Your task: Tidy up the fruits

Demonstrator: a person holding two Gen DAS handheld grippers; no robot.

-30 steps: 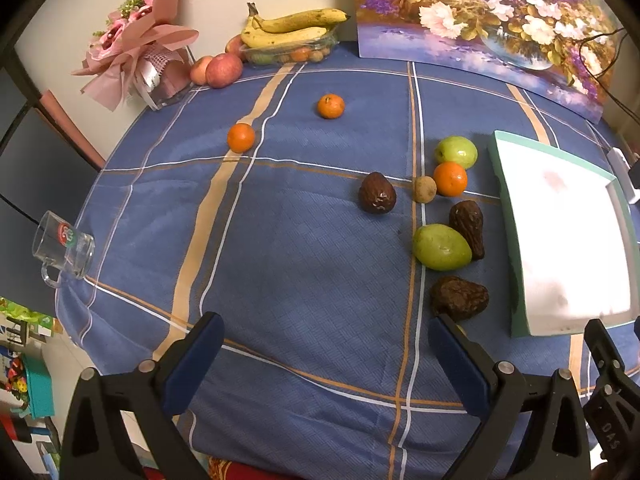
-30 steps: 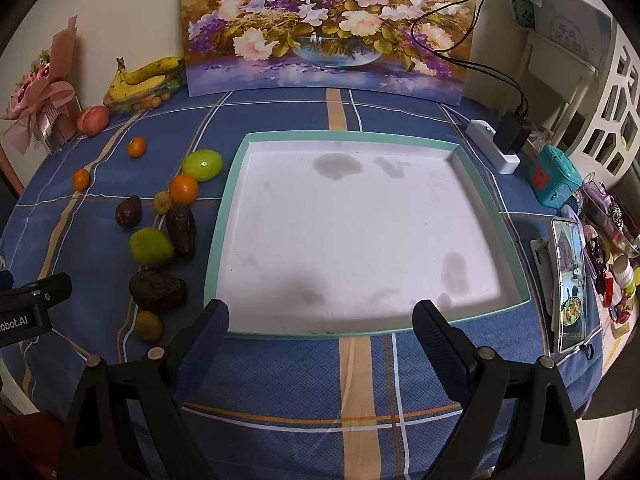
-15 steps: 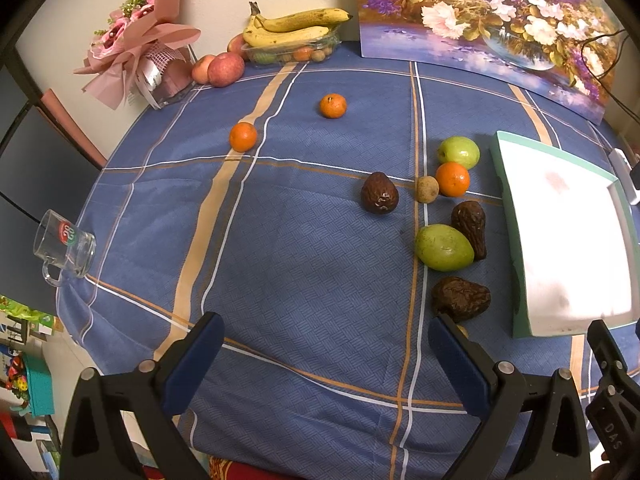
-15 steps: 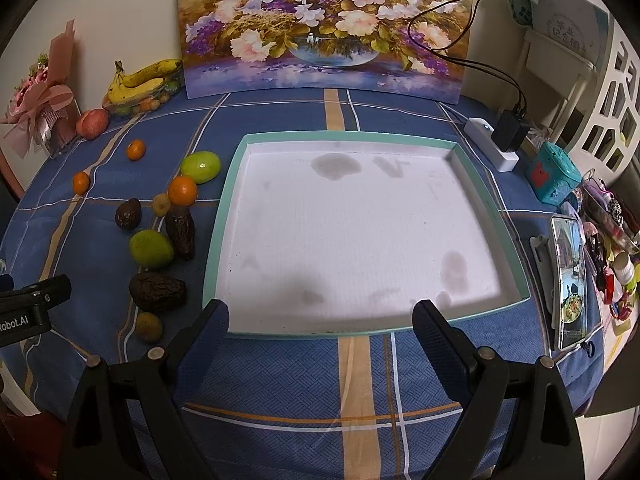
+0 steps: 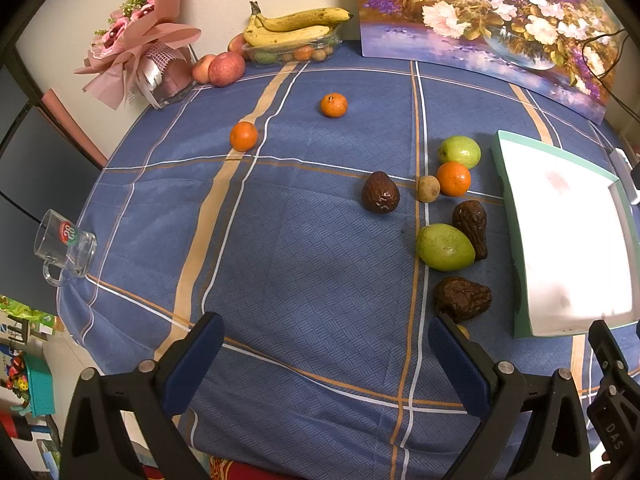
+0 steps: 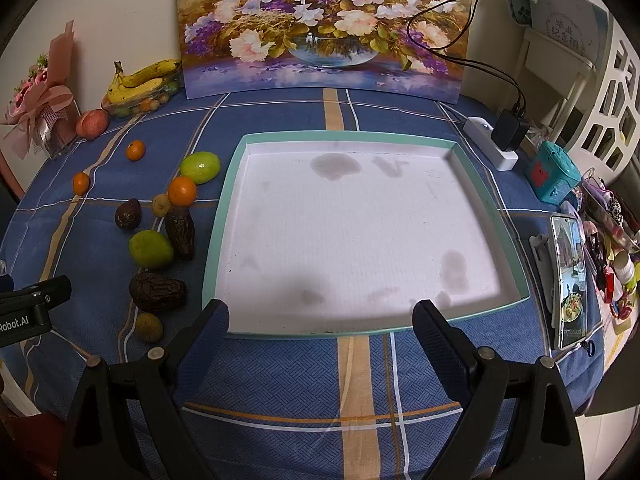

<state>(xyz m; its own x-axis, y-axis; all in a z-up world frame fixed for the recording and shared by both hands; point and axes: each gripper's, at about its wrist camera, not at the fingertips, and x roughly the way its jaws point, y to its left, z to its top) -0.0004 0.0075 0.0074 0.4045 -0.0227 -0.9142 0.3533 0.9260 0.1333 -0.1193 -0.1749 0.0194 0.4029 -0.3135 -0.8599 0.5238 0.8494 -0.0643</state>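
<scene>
With both our left hand-held gripper (image 5: 326,354) and right hand-held gripper (image 6: 320,334) wide open and empty, we judge sorting unstarted: next, grasp the nearest wrinkled avocado (image 5: 462,298) for the empty tray (image 6: 486,204).

Black triangular-framed grippers, left (image 5: 326,354) and right (image 6: 320,334), with navy-padded jaws, silver screws, white lettering.

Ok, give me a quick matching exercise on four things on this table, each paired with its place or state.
Things:
1. tray
2. bananas
3. glass mug
4. left gripper

Places or states:
A. at the table's left edge
B. open, over the tablecloth
C. holds no fruit
D. on top of a clear container by the wall

Pairs: 1-C, 2-D, 3-A, 4-B
</scene>
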